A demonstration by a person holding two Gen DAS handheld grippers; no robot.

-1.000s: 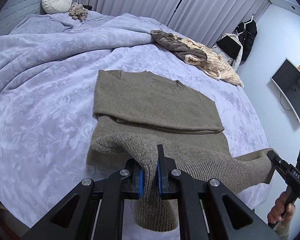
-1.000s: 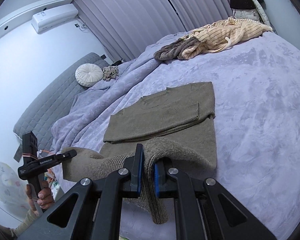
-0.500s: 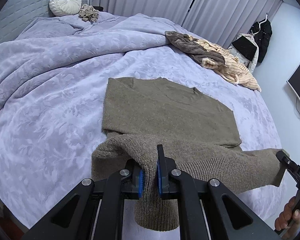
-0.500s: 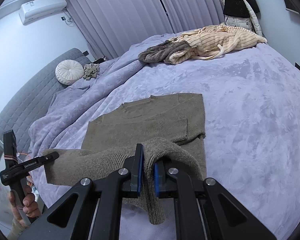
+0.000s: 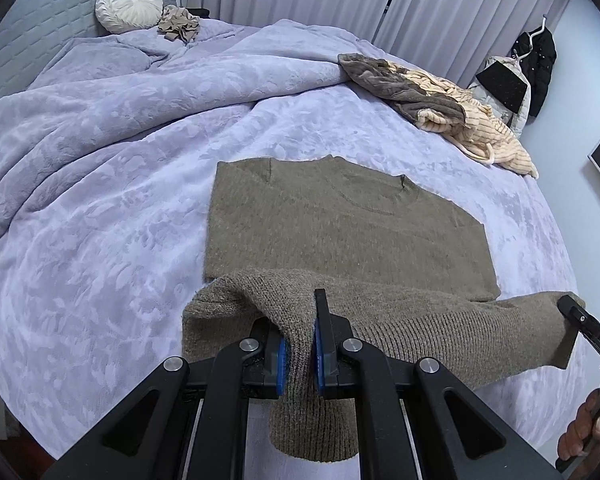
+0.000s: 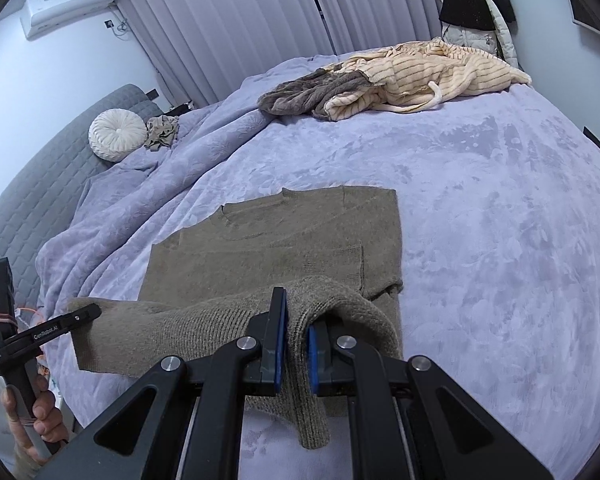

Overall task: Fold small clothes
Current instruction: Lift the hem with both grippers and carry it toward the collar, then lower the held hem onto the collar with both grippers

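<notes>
An olive-brown knit sweater (image 5: 340,220) lies on the lilac bedspread (image 5: 100,200), collar away from me, sleeves folded across the body. My left gripper (image 5: 300,354) is shut on the left corner of its ribbed hem. My right gripper (image 6: 296,350) is shut on the right corner. The hem (image 6: 188,332) is lifted and stretched between them, above the lower body of the sweater (image 6: 284,248). Each gripper shows in the other's view: the right one (image 5: 580,320) at the hem's right end, the left one (image 6: 80,316) at its left end.
A pile of grey and cream striped clothes (image 5: 440,108) lies at the far side of the bed. A round white cushion (image 5: 128,2) and a small crumpled beige cloth (image 5: 178,26) sit by the grey headboard. Coats (image 6: 476,12) hang past the bed.
Both grippers have carried the lifted hem forward over the sweater, towards the collar. The lower body is now covered by the raised hem. Both stay shut on it.
</notes>
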